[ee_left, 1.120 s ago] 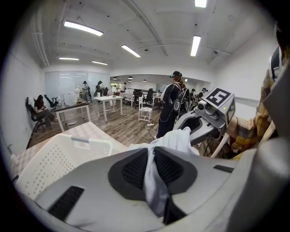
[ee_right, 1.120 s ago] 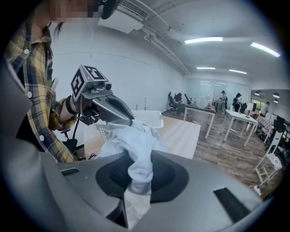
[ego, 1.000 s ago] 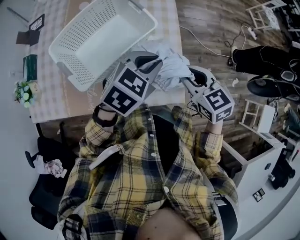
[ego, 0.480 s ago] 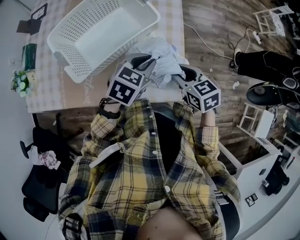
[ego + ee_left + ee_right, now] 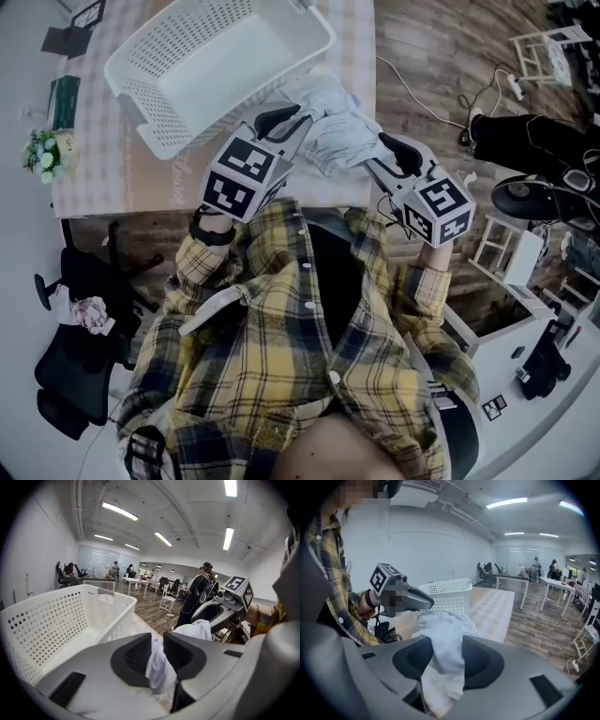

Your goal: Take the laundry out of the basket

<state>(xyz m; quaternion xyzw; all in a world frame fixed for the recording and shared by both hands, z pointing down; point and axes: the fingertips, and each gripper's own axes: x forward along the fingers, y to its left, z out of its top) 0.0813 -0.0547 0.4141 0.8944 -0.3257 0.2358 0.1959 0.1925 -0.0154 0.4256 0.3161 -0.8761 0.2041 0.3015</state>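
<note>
A pale blue-white cloth (image 5: 333,127) lies bunched on the table's front edge, just outside the empty white laundry basket (image 5: 216,66). My left gripper (image 5: 286,120) is at the cloth's left side. Its jaws are opening, but a fold of the cloth (image 5: 159,667) is still pinched between the pads of my left gripper (image 5: 157,644). My right gripper (image 5: 384,150) is at the cloth's right side. In the right gripper view the jaws of my right gripper (image 5: 447,653) are opening wide, and the cloth (image 5: 445,634) hangs loosely between them. The basket (image 5: 450,595) stands behind.
The table (image 5: 361,37) has a checked cover. A green box (image 5: 61,98) and a small flower pot (image 5: 42,155) sit at its left. A black chair (image 5: 75,375) stands to my left, a white rack (image 5: 506,248) to my right. A person in black (image 5: 199,590) stands beyond.
Both grippers have come down with the cloth onto the table's front edge. They have since drawn a little apart, and both pairs of jaws stand wider.
</note>
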